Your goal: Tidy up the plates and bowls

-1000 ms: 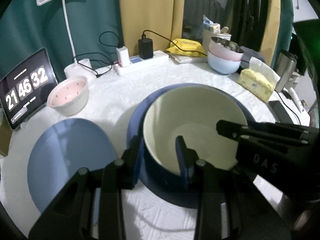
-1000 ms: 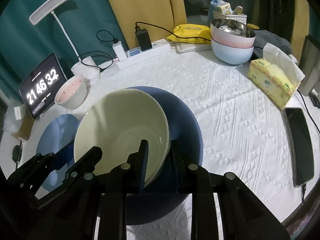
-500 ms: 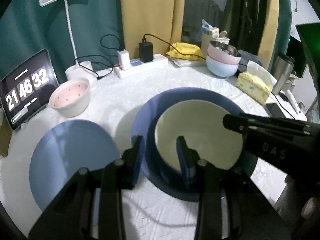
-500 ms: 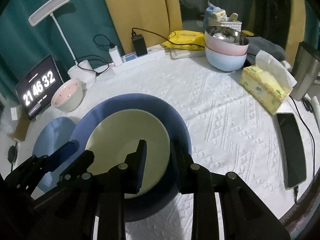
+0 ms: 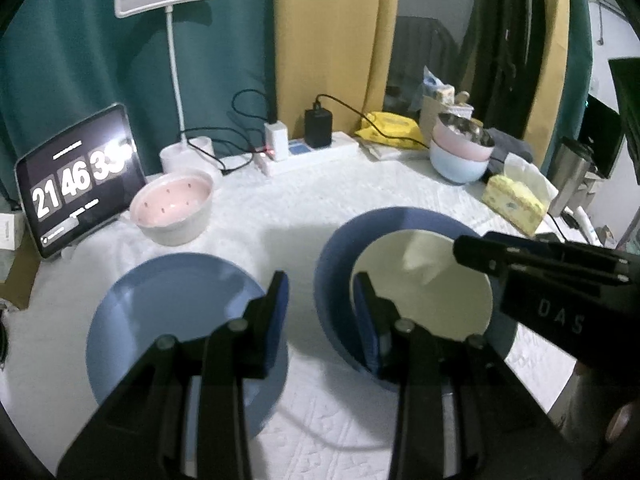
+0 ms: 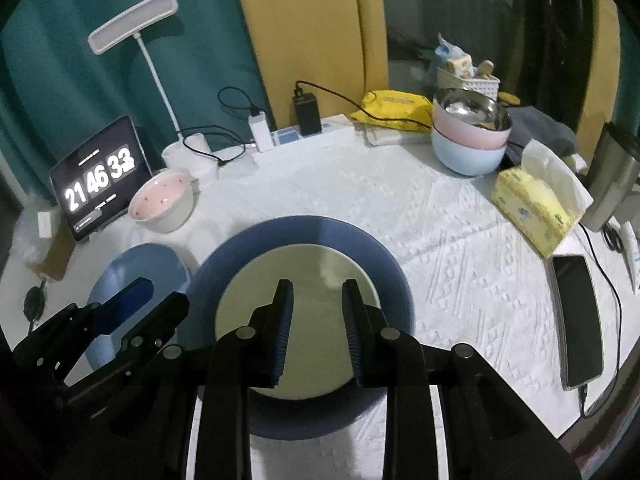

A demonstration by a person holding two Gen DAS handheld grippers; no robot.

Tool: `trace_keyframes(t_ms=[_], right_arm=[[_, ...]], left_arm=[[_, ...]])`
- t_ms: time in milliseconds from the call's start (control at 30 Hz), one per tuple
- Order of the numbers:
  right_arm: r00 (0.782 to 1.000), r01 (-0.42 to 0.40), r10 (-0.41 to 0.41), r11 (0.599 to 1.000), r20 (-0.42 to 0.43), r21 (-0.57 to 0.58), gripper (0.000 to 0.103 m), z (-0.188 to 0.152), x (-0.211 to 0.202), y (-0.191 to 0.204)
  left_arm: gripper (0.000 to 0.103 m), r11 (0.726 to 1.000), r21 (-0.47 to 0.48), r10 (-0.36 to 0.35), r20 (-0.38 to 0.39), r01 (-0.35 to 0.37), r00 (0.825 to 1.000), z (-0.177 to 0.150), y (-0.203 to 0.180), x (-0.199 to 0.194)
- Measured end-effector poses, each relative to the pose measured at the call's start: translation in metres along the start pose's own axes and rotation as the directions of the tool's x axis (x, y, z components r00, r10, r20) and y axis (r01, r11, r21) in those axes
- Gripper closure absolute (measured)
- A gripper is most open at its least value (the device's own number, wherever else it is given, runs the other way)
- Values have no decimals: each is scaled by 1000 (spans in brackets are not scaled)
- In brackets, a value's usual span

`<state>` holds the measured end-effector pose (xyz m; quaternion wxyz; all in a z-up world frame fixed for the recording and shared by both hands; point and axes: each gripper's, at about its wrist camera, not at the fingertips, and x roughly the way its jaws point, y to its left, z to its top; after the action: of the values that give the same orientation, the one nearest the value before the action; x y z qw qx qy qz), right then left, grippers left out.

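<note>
A cream bowl (image 6: 312,264) lies nested inside a wider dark blue bowl (image 6: 304,228) in the middle of the white table. My right gripper (image 6: 318,286) hovers above the cream bowl, open, with nothing between its pads. My left gripper (image 5: 320,280) is open too, hanging over the gap between the dark blue bowl (image 5: 340,248) and a light blue plate (image 5: 168,300) to its left. The cream bowl (image 5: 424,292) shows behind the right gripper's arm. A pink-lined white bowl (image 5: 172,204) stands at the back left. Pink and pale blue bowls are stacked (image 6: 470,136) at the back right.
A tablet showing a clock (image 6: 100,180), a desk lamp (image 6: 132,24) and a power strip (image 6: 304,136) with cables line the back edge. A yellow tissue box (image 6: 536,208), a phone (image 6: 578,316) and a steel cup (image 6: 612,184) occupy the right side.
Both grippers have lifted up and back off the rims. The cream bowl, tilted a second ago, now lies flat in the dark blue bowl. The left gripper has drifted left.
</note>
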<state>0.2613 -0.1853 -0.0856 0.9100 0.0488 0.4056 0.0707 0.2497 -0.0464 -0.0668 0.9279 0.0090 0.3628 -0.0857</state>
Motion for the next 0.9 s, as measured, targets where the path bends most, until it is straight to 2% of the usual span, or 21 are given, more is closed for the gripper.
trace_keyframes(t_ms=[900], right_arm=[[1000,-23,22,995,-9,-102,76,28,21,65]], left_arm=[[63,994,-98,44,37,-40,998,16,73,-6]])
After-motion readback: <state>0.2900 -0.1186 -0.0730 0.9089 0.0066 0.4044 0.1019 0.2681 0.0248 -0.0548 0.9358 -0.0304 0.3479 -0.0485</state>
